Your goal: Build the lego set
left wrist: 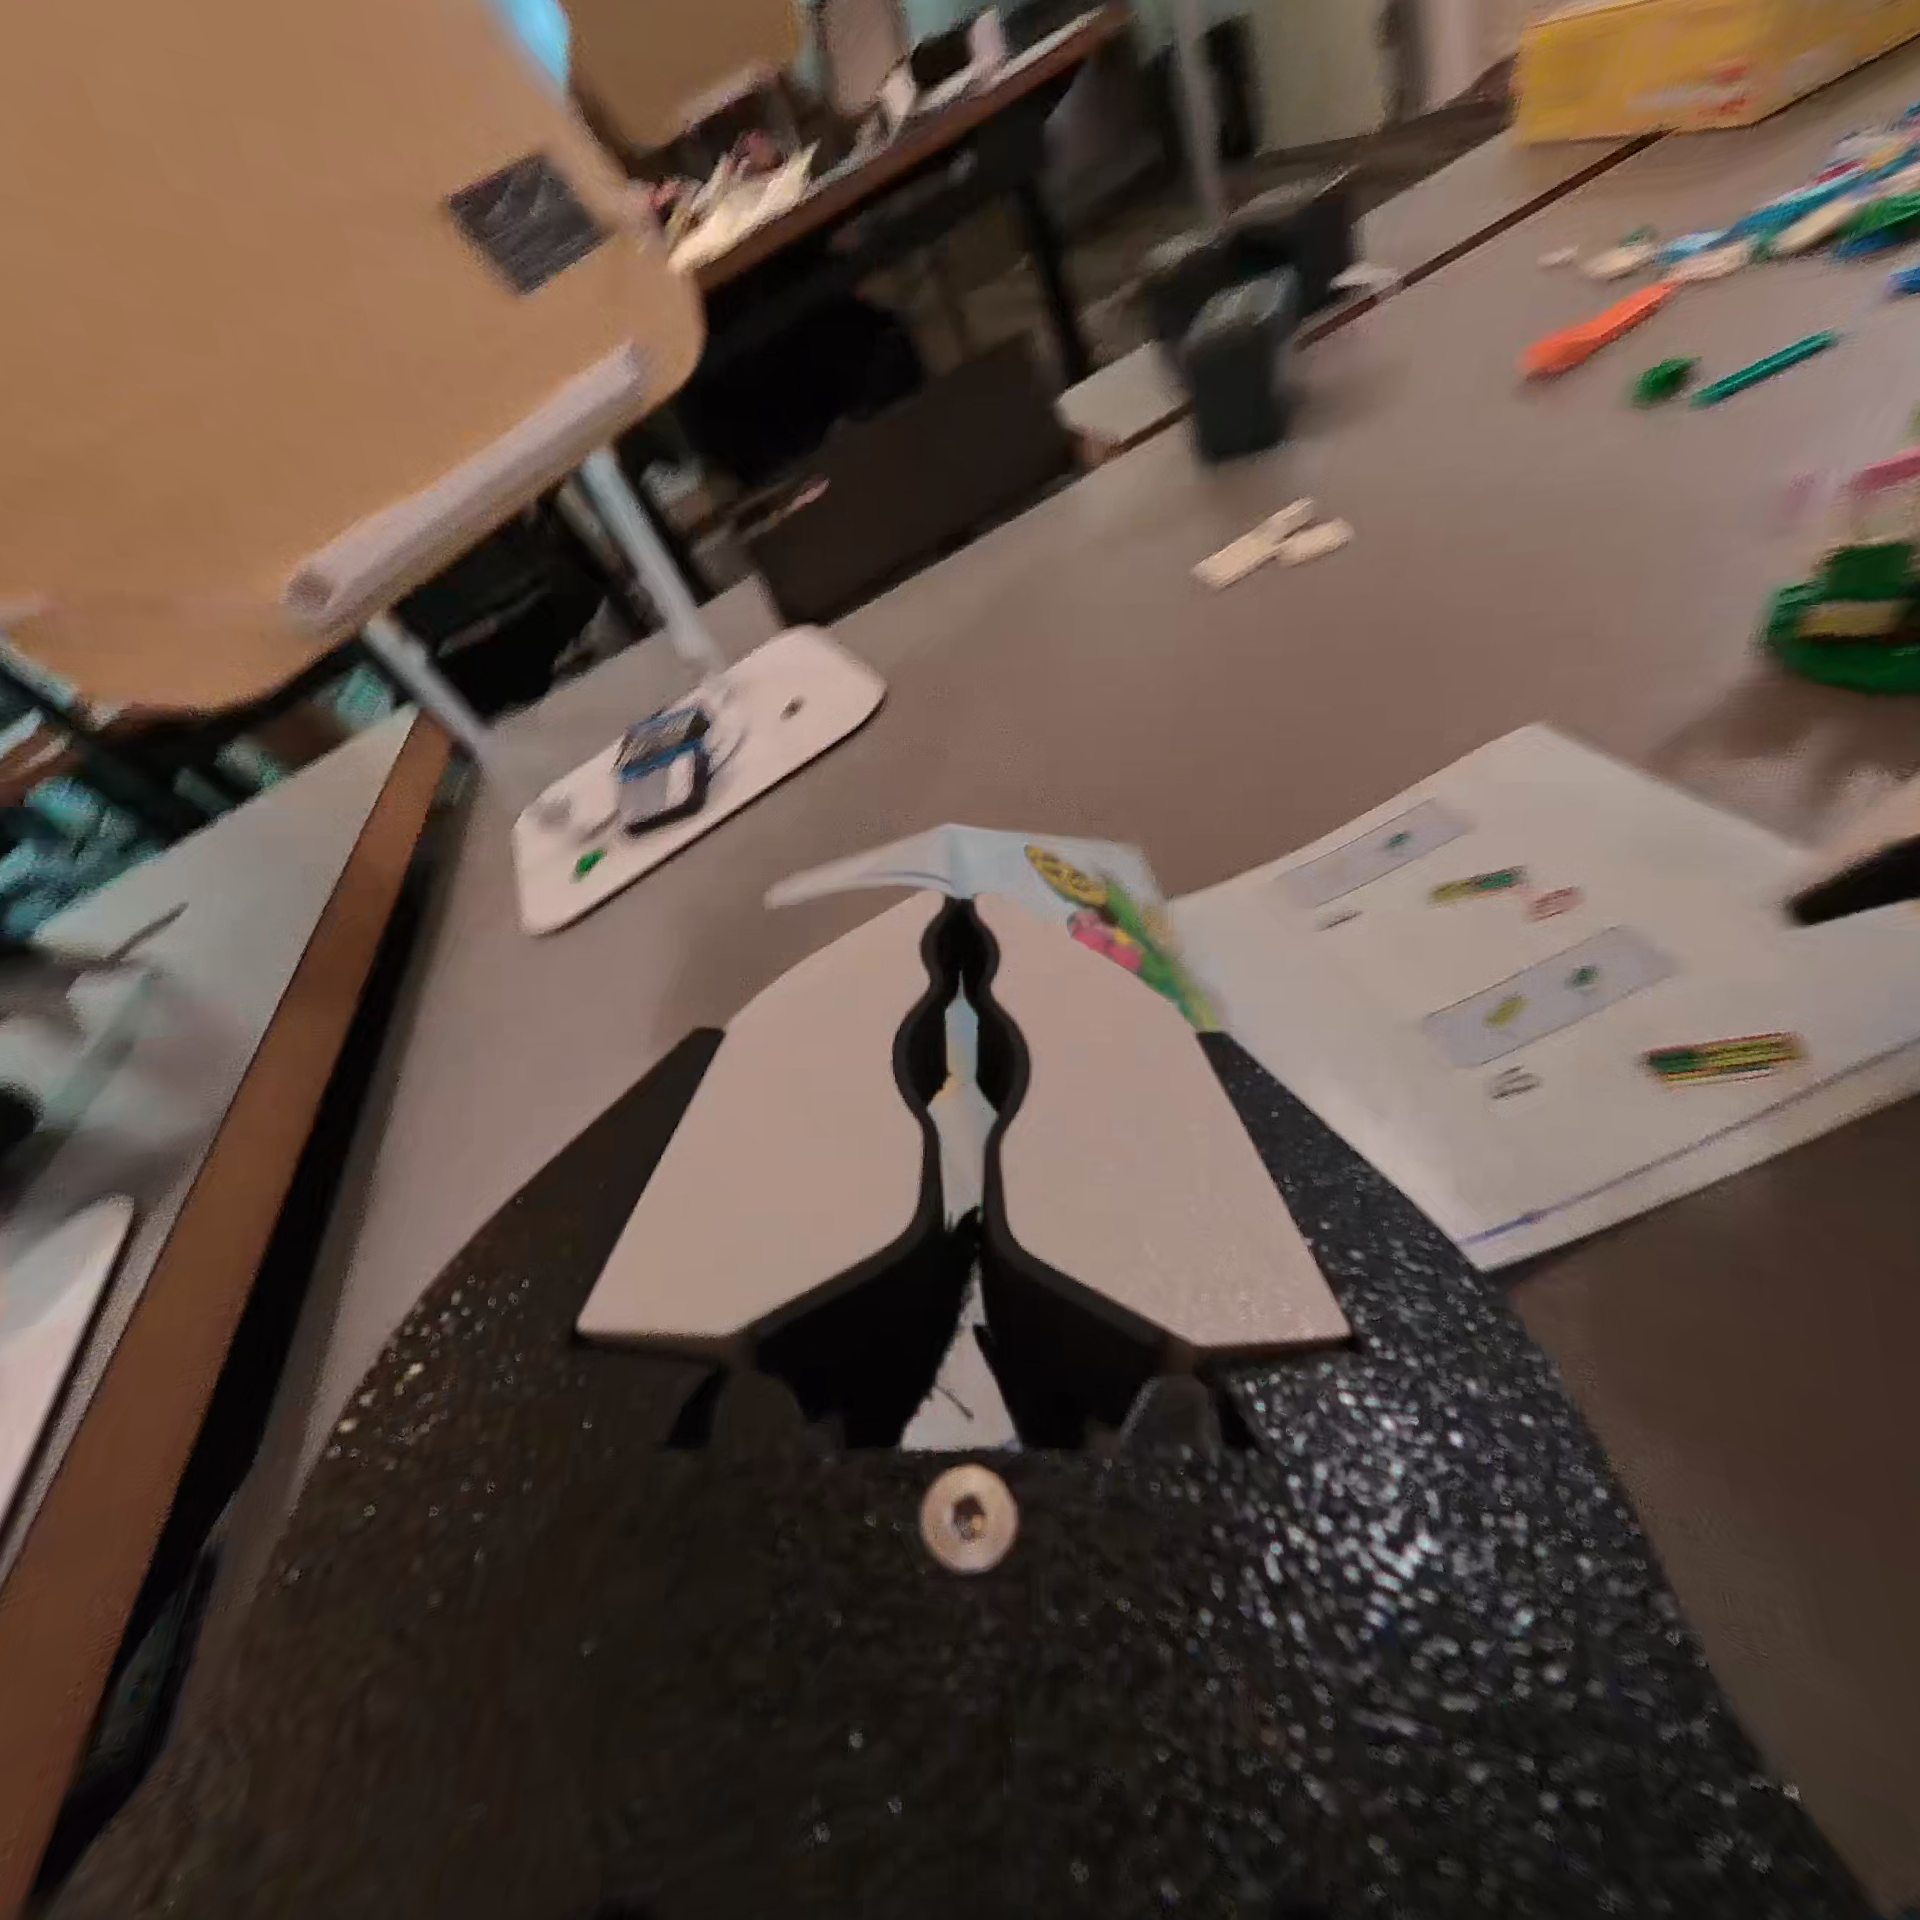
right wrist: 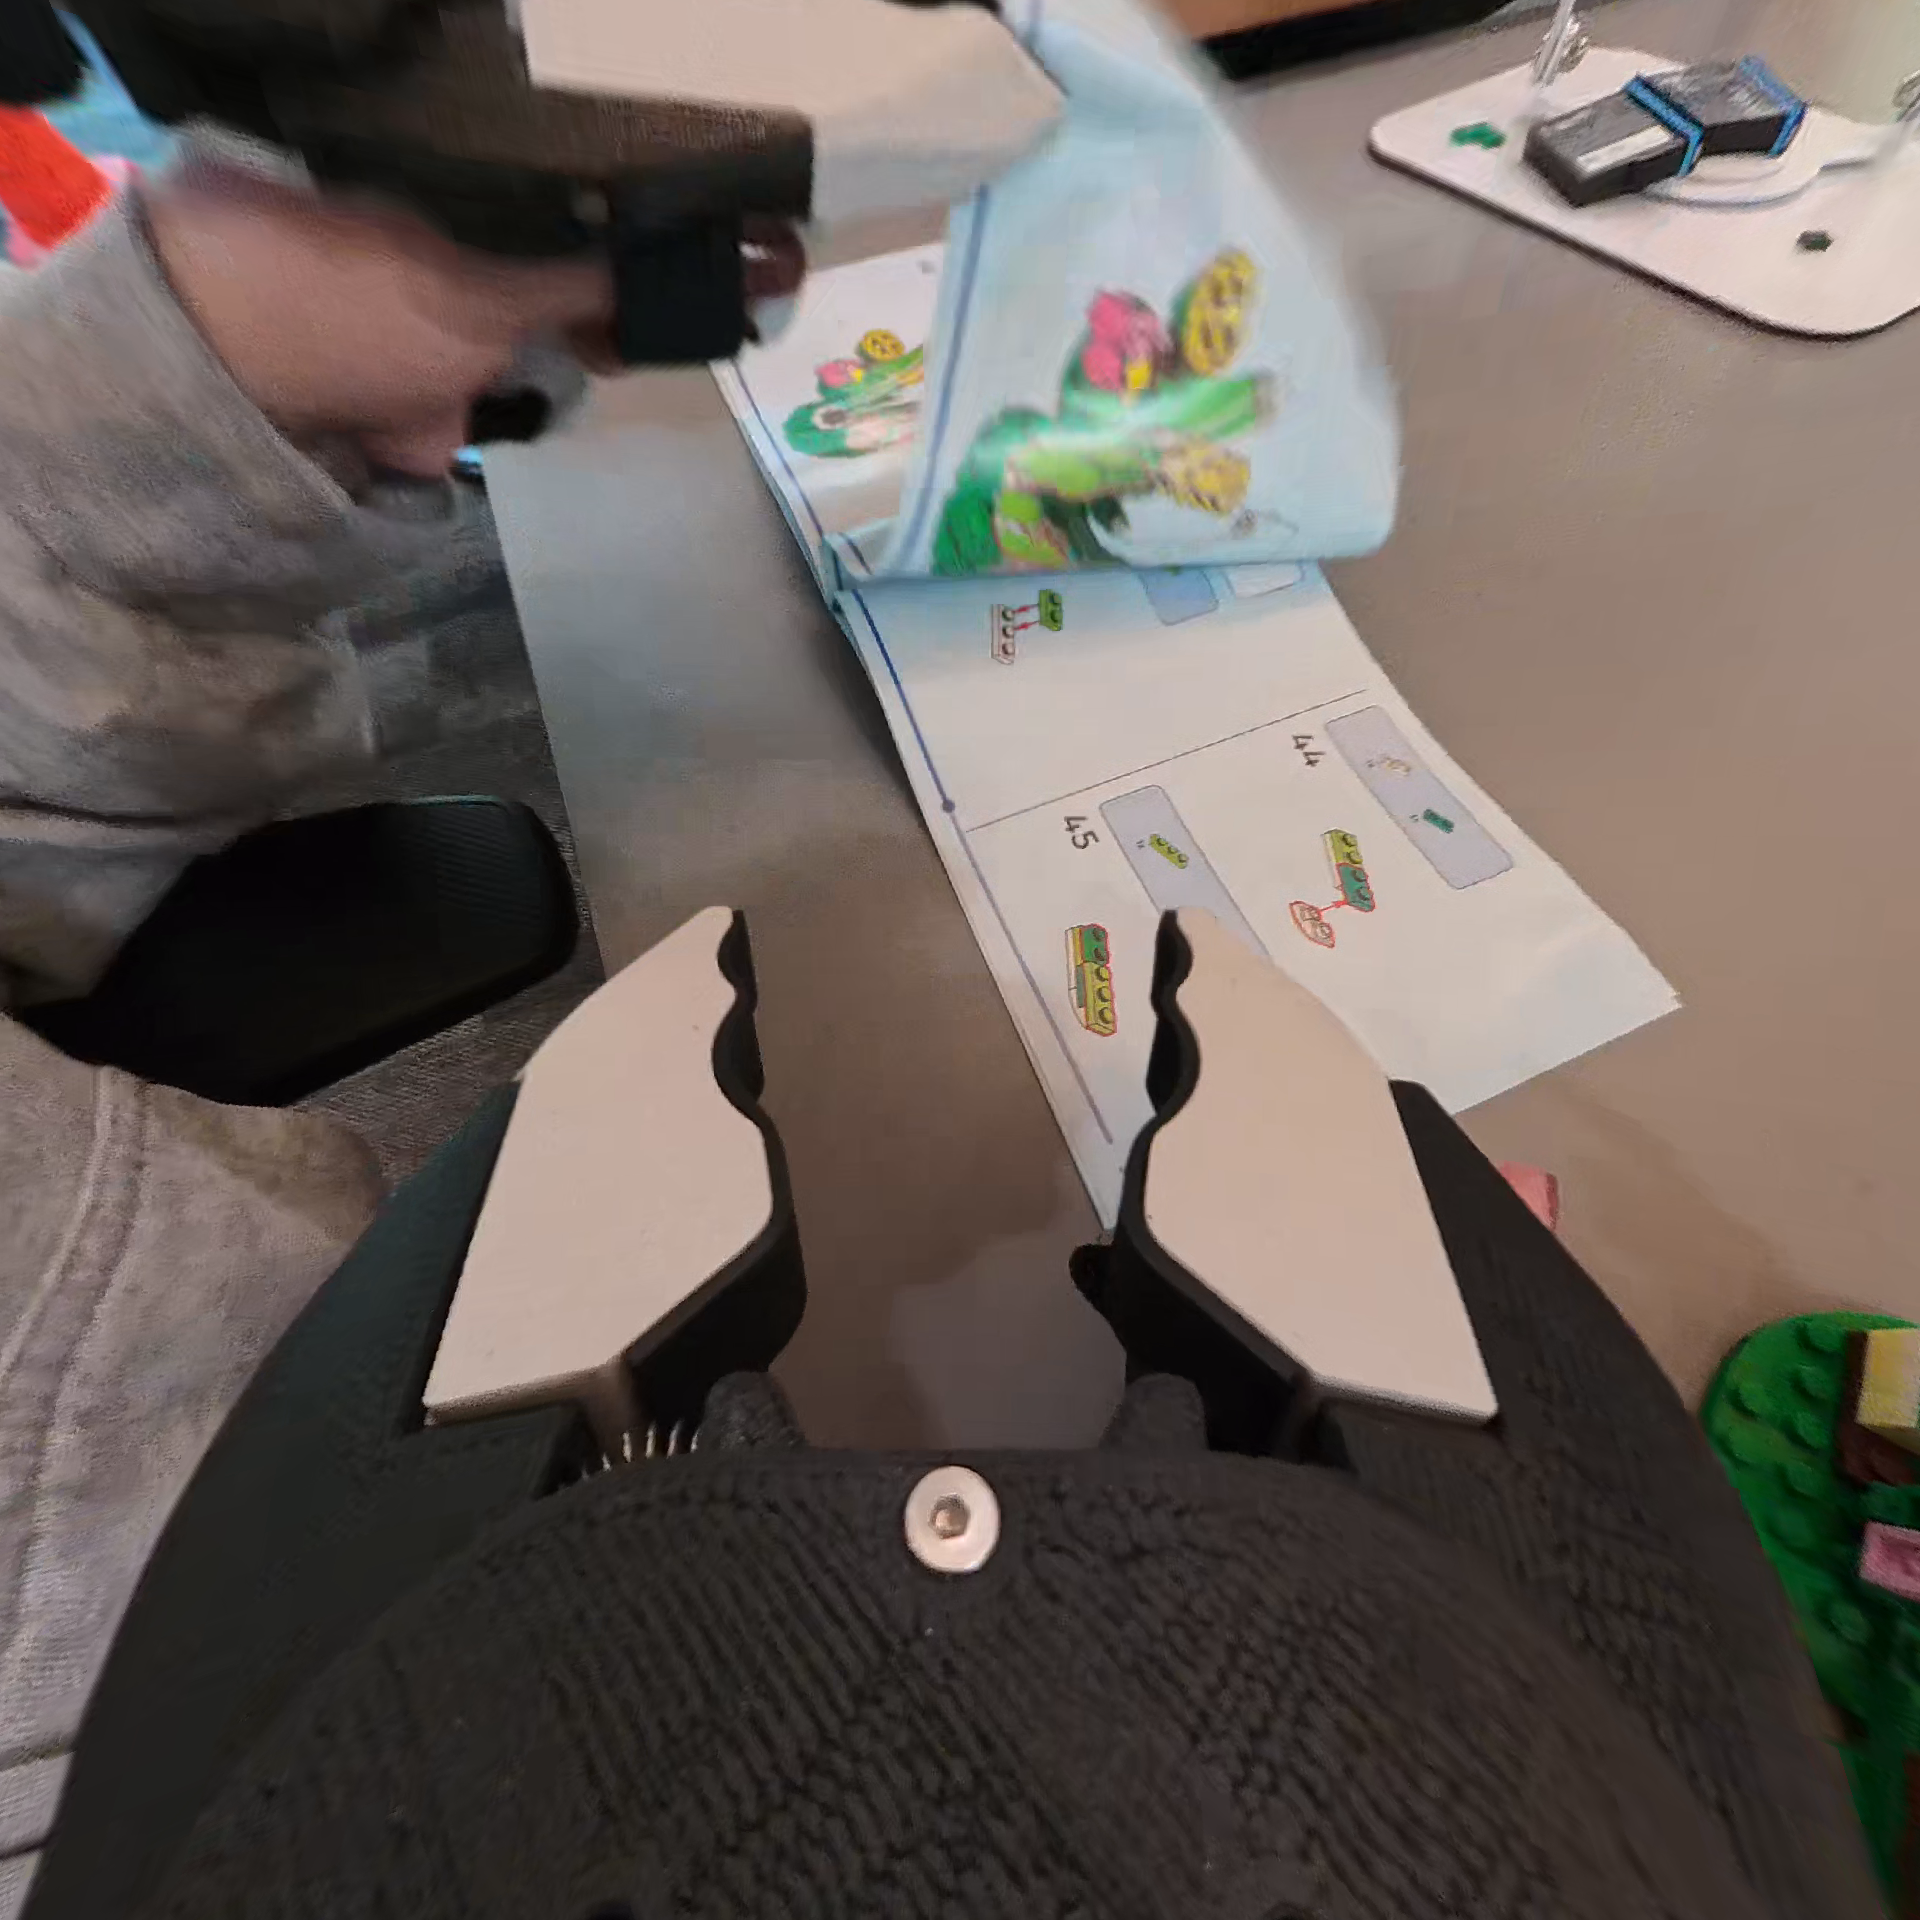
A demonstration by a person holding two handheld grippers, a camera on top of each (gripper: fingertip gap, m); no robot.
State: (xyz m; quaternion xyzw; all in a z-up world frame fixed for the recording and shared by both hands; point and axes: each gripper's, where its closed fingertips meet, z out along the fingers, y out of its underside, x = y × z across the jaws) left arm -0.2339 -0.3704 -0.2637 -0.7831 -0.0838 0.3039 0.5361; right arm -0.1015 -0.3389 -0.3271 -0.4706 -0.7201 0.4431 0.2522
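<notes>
1. Paper is what matters right now: the left gripper (left wrist: pixel 961 914) has its tips pinched together on a thin page (right wrist: pixel 1143 343) of the instruction booklet (right wrist: pixel 1195 748), lifting it into a soft curl over the spine. My guess is that the page is being turned to find the next building step.
2. Glossy and pale blue, that page bends easily and shows a printed green, pink and yellow model. Motion blurs it in both views.
3. Flat on the grey table (right wrist: pixel 1558 540), the booklet's lower page lies well within reach, near the table's front edge.
4. Hanging low over the booklet's near corner, the right gripper (right wrist: pixel 951 925) has its jaws spread wide with nothing between them. It looks like it is waiting, or ready to pin the booklet down.
5. Both grippers share smooth grey finger plates, wavy black rubbery inner edges and grainy black bodies.
6. Studded and bright, the green lego base (right wrist: pixel 1808 1475) sits just right of the right gripper, carrying yellow, brown and pink bricks.
7. Loose bricks (left wrist: pixel 1714 260) lie scattered well apart at the table's far side, near a yellow box (left wrist: pixel 1662 73).
</notes>
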